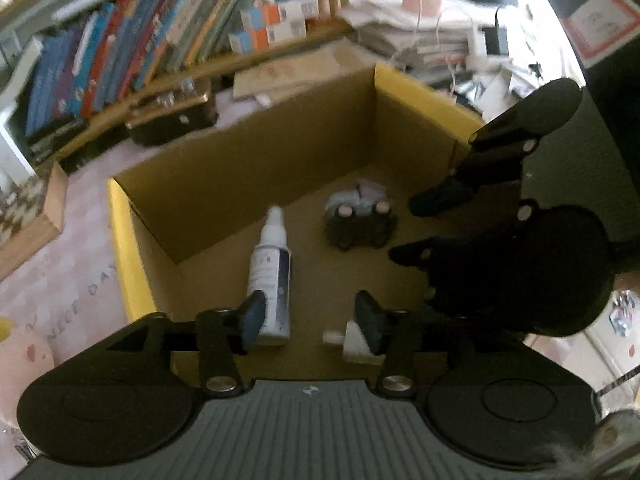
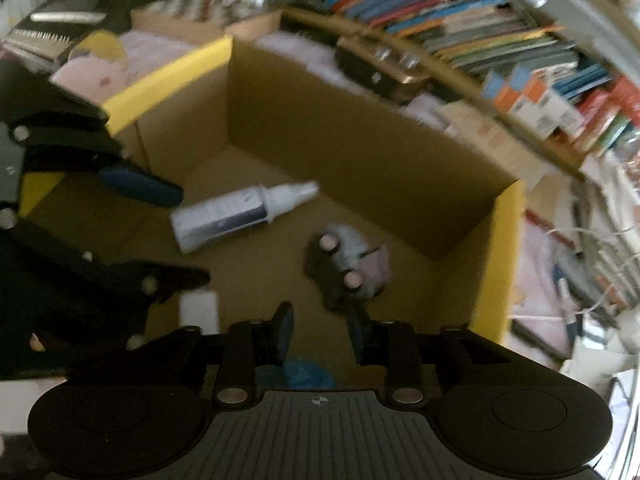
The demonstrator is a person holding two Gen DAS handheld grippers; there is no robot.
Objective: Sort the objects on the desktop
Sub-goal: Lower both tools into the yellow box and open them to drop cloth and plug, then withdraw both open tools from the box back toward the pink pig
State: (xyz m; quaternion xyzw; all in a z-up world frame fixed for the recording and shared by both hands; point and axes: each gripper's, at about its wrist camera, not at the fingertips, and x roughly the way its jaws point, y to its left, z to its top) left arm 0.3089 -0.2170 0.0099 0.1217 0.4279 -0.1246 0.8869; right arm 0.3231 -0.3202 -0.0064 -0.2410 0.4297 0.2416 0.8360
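An open cardboard box [image 1: 240,168] with yellow outer walls [image 2: 500,264] fills both views. On its floor lie a white spray bottle [image 1: 270,276] [image 2: 236,216], a small grey-blue toy car [image 1: 360,220] [image 2: 348,264] on its side, and a small white object [image 1: 354,340] [image 2: 199,312]. My left gripper [image 1: 310,318] [image 2: 190,236] hangs open over the bottle's base, with the left pad beside the bottle and not pressing on it. My right gripper [image 2: 320,332] [image 1: 424,224] is open just short of the toy car, holding nothing. Something blue [image 2: 304,374] lies under it.
A shelf of books [image 1: 120,48] [image 2: 460,12] runs behind the box. A dark case with glass bottles [image 1: 176,116] stands against it. Stacked papers and cables [image 1: 420,32] lie to the right. A pink round thing [image 2: 92,68] sits on the pink cloth [image 1: 48,280].
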